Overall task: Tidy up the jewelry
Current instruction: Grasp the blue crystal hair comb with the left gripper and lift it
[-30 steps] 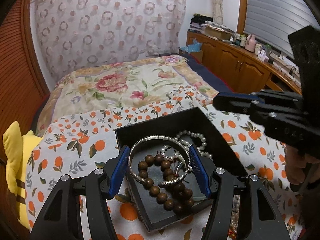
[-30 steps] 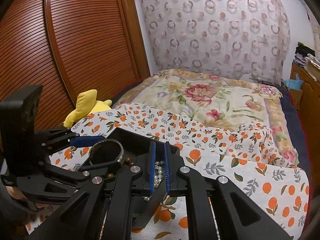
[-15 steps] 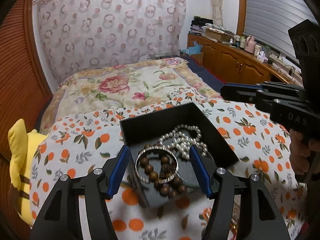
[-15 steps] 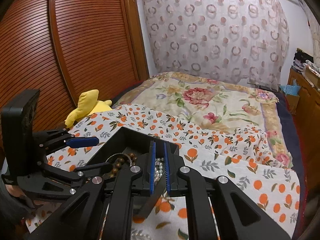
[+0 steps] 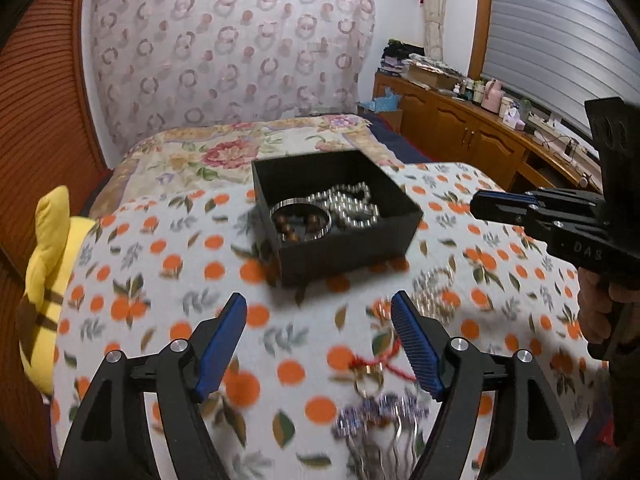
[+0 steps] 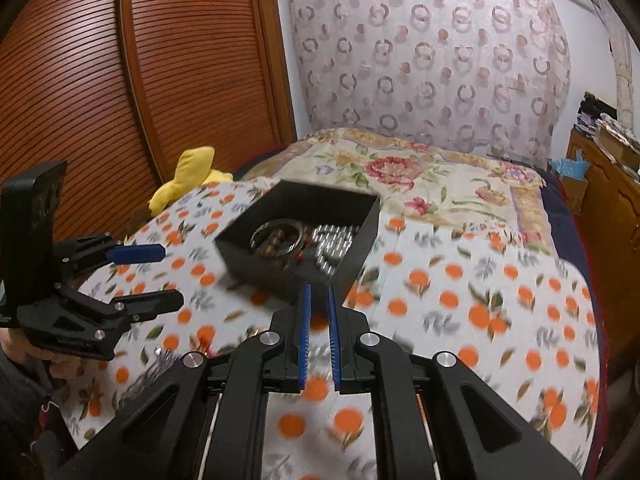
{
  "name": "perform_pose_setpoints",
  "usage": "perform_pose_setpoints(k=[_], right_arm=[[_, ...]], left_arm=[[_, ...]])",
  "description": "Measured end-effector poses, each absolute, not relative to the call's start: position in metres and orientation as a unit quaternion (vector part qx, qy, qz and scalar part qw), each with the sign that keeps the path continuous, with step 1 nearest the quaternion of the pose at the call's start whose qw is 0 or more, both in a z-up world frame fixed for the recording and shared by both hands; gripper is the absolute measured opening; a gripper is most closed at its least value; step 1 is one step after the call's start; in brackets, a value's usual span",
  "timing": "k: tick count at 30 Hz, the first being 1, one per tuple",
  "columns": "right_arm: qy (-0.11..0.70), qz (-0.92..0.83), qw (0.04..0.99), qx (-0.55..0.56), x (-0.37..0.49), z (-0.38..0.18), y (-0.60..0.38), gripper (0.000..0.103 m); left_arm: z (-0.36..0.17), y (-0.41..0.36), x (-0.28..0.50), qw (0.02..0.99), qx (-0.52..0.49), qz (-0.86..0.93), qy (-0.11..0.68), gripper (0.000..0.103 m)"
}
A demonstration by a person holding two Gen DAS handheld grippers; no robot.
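A black open box sits on the orange-print cloth. In it lie a silver bangle, brown wooden beads and a pearl strand. My left gripper is open and empty, held back from the box above loose jewelry: a red cord with gold rings, a blue beaded piece and a pale bead strand. My right gripper is nearly shut and empty, in front of the box; it also shows in the left wrist view.
The orange-print cloth covers a bed with a floral quilt. A yellow plush toy lies at the left edge. A wooden sliding door is on the left, a wooden cabinet on the right.
Both grippers have pulled back from the box. The left one released the bangle, which now lies in the box. Loose jewelry has come into view below the left gripper.
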State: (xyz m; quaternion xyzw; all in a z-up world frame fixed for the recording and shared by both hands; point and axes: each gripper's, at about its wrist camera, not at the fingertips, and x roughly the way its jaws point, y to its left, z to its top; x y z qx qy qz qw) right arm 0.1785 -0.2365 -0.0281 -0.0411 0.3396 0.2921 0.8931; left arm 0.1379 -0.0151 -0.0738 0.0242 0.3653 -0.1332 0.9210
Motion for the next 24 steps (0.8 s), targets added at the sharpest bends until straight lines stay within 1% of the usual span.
perform_pose_setpoints(k=[1, 2, 4, 5, 6, 7, 10, 12, 13, 17, 19, 21, 24], right_arm=[[0.342, 0.292, 0.893, -0.042, 0.171, -0.031, -0.237, 0.012], [0.343, 0.290, 0.892, -0.042, 0.165, -0.033, -0.237, 0.013], [0.345, 0.289, 0.892, -0.041, 0.152, -0.037, -0.237, 0.019], [0.347, 0.288, 0.892, -0.039, 0.146, -0.039, -0.238, 0.027], [0.348, 0.288, 0.891, -0.038, 0.141, -0.042, -0.239, 0.030], [0.350, 0.287, 0.891, -0.038, 0.138, -0.043, -0.239, 0.030], [0.360, 0.281, 0.889, -0.040, 0.123, -0.053, -0.239, 0.032], [0.364, 0.275, 0.889, -0.041, 0.113, -0.059, -0.240, 0.044], [0.365, 0.273, 0.889, -0.040, 0.110, -0.061, -0.240, 0.046], [0.371, 0.268, 0.888, -0.045, 0.094, -0.068, -0.242, 0.048], [0.370, 0.262, 0.890, -0.053, 0.088, -0.070, -0.242, 0.051], [0.369, 0.257, 0.891, -0.057, 0.080, -0.073, -0.243, 0.058], [0.373, 0.253, 0.891, -0.056, 0.076, -0.076, -0.245, 0.059]], left_arm=[[-0.076, -0.015, 0.132, 0.921, 0.023, -0.132, 0.367, 0.077], [-0.078, -0.014, 0.128, 0.920, 0.021, -0.132, 0.368, 0.077], [-0.082, -0.014, 0.119, 0.919, 0.017, -0.133, 0.372, 0.077], [-0.084, -0.014, 0.116, 0.918, 0.017, -0.133, 0.374, 0.079], [-0.087, -0.015, 0.111, 0.917, 0.017, -0.134, 0.376, 0.081], [-0.089, -0.017, 0.108, 0.916, 0.019, -0.135, 0.377, 0.083], [-0.096, -0.021, 0.098, 0.912, 0.022, -0.141, 0.384, 0.084], [-0.099, -0.025, 0.093, 0.909, 0.027, -0.144, 0.389, 0.084], [-0.101, -0.027, 0.091, 0.908, 0.031, -0.146, 0.392, 0.084], [-0.107, -0.034, 0.085, 0.903, 0.037, -0.154, 0.399, 0.084], [-0.109, -0.035, 0.085, 0.901, 0.036, -0.155, 0.403, 0.084], [-0.110, -0.035, 0.086, 0.898, 0.031, -0.159, 0.408, 0.084], [-0.114, -0.034, 0.090, 0.896, 0.023, -0.164, 0.412, 0.084]])
